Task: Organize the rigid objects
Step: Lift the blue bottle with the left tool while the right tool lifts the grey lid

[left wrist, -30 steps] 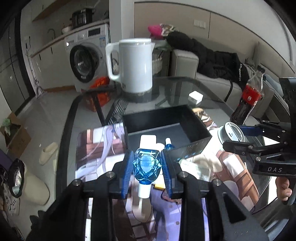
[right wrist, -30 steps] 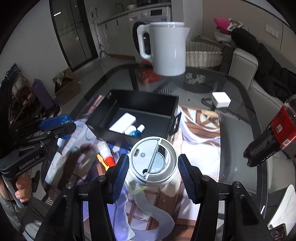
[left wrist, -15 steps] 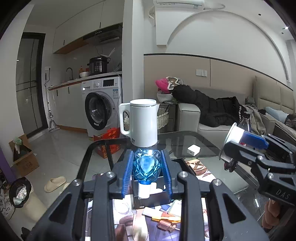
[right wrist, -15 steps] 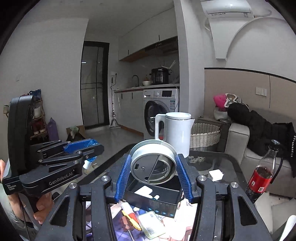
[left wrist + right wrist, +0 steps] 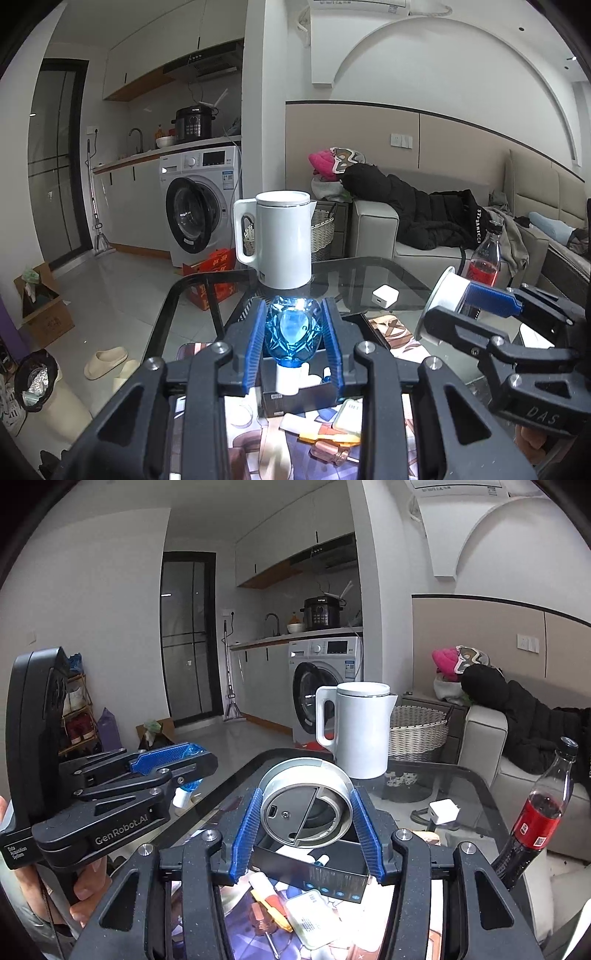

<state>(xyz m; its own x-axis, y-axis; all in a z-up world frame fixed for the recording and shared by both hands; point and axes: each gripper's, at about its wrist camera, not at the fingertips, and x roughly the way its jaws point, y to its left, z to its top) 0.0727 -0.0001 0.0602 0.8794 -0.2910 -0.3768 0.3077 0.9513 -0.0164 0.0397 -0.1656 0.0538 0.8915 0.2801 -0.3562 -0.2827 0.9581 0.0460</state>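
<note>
My left gripper (image 5: 294, 345) is shut on a faceted blue bottle (image 5: 293, 332) with a white cap, held up above the table. My right gripper (image 5: 306, 821) is shut on a round grey-and-white device (image 5: 304, 806), its blue pads pressing both sides. Below both lies an open black box (image 5: 325, 871) with a few small white items inside. In the left wrist view the right gripper (image 5: 476, 306) shows at the right with the round device (image 5: 445, 295). In the right wrist view the left gripper (image 5: 159, 764) appears at the left, held by a hand (image 5: 88, 890).
A white kettle (image 5: 275, 243) stands at the far end of the glass table (image 5: 362, 275). A cola bottle (image 5: 532, 818) stands at the right, a white charger (image 5: 443, 810) beside it. Small tubes and packets (image 5: 295, 908) lie on a printed mat in front of the box.
Both grippers have risen and tilted up from looking down at the table to looking across the room, each carrying its object. The right jaws closed onto the round device.
</note>
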